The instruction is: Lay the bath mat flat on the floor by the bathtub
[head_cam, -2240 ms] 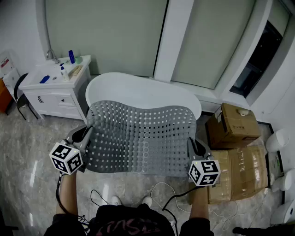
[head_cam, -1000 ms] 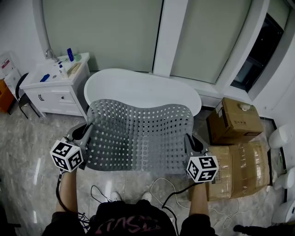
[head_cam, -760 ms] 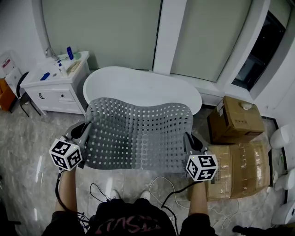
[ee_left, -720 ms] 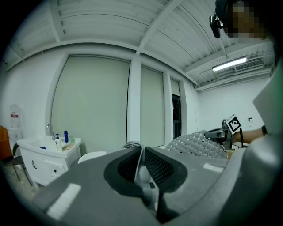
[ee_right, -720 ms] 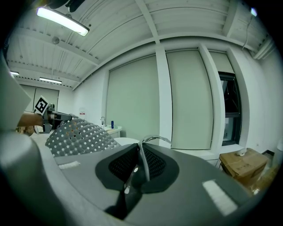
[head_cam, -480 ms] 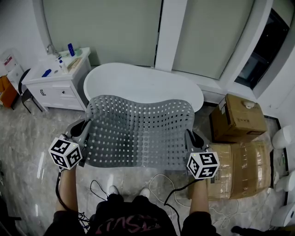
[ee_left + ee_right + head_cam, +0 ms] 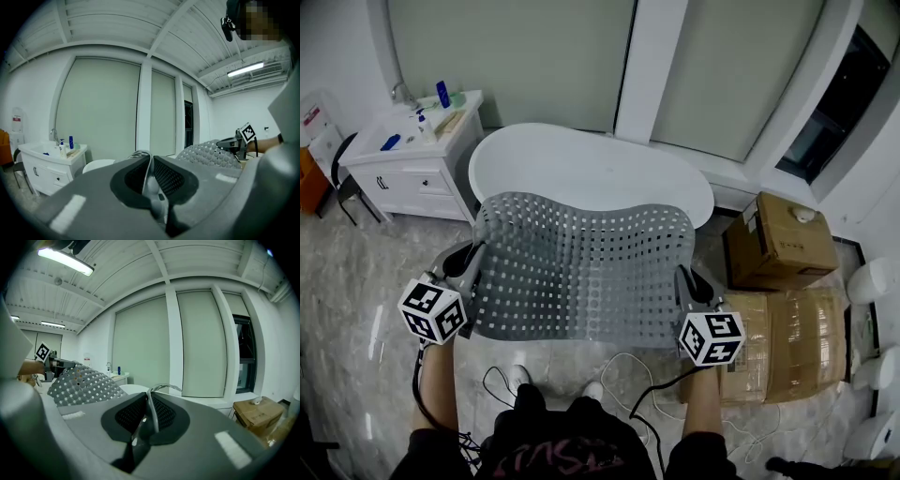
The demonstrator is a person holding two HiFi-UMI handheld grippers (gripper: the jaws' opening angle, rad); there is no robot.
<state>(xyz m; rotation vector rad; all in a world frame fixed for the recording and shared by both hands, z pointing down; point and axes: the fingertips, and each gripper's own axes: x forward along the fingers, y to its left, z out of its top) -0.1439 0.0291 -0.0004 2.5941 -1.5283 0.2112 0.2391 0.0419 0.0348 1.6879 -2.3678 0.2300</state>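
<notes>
Left gripper is clamped on the left edge of the bath mat; right gripper is clamped on the right edge. Mat is held spread and sagging above the floor, just before the bathtub.

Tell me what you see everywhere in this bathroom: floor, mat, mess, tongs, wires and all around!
Surface: shiny marble floor, no mat on it yet.
Job's things: grey holey bath mat held spread in the air near the white bathtub.
Clutter: two cardboard boxes right of the tub.
Grippers: left tongs and right tongs each shut on a mat edge.
Cables: loose cables on the floor by the person's feet.
Surroundings: white sink cabinet with bottles at left; blinds behind the tub.
</notes>
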